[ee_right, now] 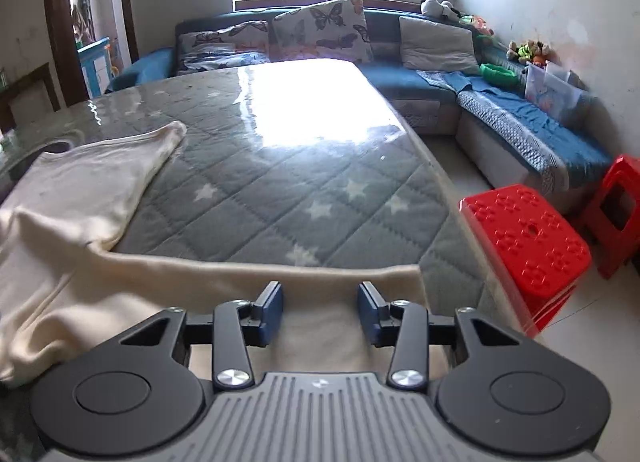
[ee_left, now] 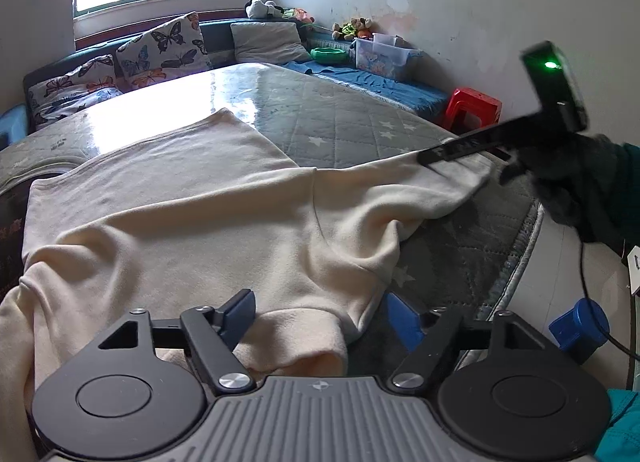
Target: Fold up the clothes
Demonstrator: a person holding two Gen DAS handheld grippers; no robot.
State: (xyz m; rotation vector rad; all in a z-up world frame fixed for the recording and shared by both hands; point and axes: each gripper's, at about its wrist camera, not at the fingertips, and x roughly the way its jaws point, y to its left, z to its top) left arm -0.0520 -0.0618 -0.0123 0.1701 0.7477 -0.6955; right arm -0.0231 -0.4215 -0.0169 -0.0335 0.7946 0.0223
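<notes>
A cream long-sleeved top (ee_left: 192,205) lies spread on the table's grey quilted star cover (ee_left: 344,121). My left gripper (ee_left: 320,322) hovers open over the near hem, where a folded cuff-like band (ee_left: 308,346) sits between the blue pads without being pressed. One sleeve (ee_left: 400,189) stretches right toward the table edge. My right gripper (ee_right: 320,314) is open just above that sleeve's end (ee_right: 320,338), nothing pinched. In the left wrist view the right gripper (ee_left: 472,159) shows over the cuff, held by a dark-gloved hand (ee_left: 580,185).
The table's right edge (ee_right: 448,197) drops to a pale floor. Red plastic stools (ee_right: 524,246) stand beside it. A blue sofa (ee_right: 500,109) with butterfly cushions, toys and a clear box runs along the walls. A blue knob with a cable (ee_left: 578,324) hangs near right.
</notes>
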